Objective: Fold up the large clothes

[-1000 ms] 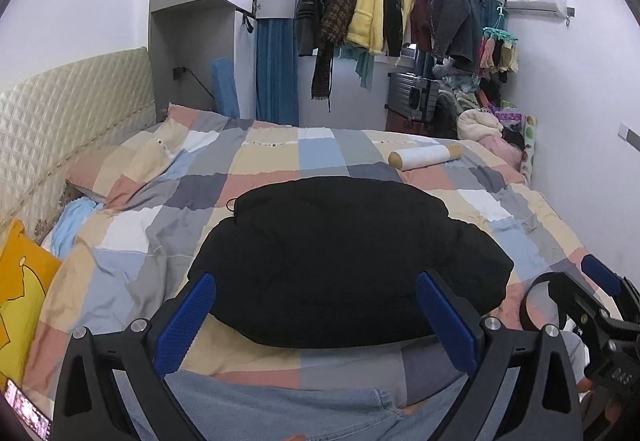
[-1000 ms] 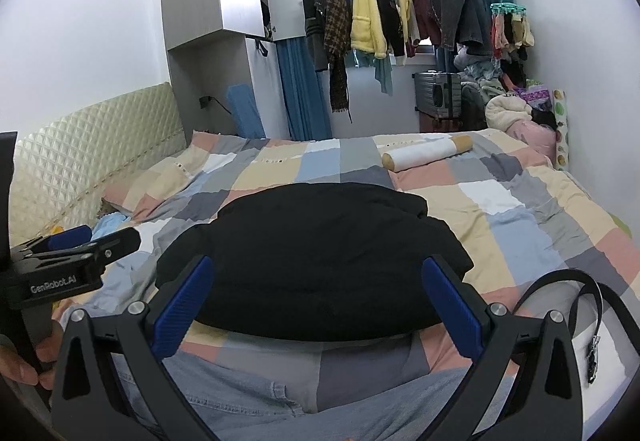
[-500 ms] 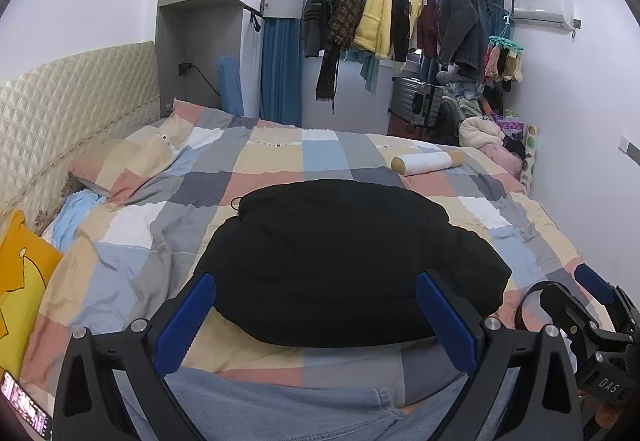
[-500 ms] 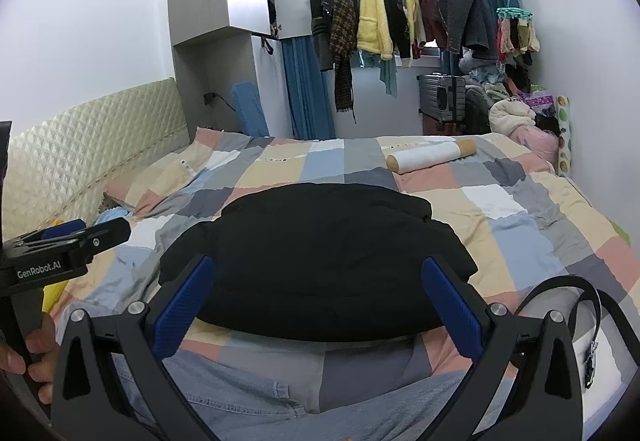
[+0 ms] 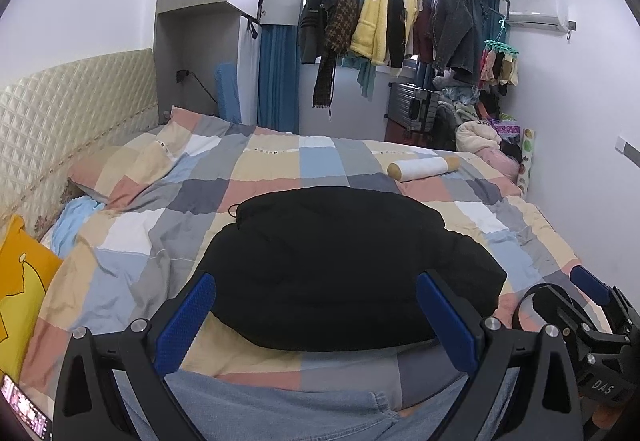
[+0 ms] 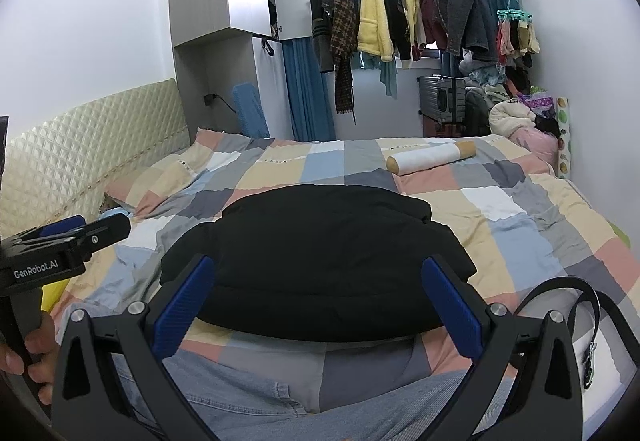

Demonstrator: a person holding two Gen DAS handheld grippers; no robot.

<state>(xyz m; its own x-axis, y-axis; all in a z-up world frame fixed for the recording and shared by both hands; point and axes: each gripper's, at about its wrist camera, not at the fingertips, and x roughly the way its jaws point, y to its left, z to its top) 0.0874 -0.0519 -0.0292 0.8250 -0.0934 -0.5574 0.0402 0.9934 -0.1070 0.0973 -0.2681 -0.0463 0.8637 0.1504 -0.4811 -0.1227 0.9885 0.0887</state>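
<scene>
A black padded jacket point(image 5: 344, 261) lies folded in a compact bundle on the checked quilt point(image 5: 280, 165); it also shows in the right wrist view point(image 6: 320, 261). Light blue jeans point(image 5: 280, 413) lie at the near edge of the bed, below both grippers, also in the right wrist view point(image 6: 280, 401). My left gripper point(image 5: 316, 317) is open and empty, held above the jacket's near edge. My right gripper point(image 6: 318, 305) is open and empty, beside it. Each gripper shows at the edge of the other's view.
A white roll pillow point(image 5: 424, 169) lies at the far right of the bed. A black belt point(image 6: 580, 305) lies at the near right. A yellow cushion point(image 5: 20, 289) and padded headboard point(image 5: 72, 109) are at left. Hung clothes point(image 5: 400, 29) and a suitcase point(image 5: 412, 109) stand beyond.
Both grippers have risen and tilted slightly upward, so the jacket sits a little lower in view. Both stay open and empty. The jacket has not moved.
</scene>
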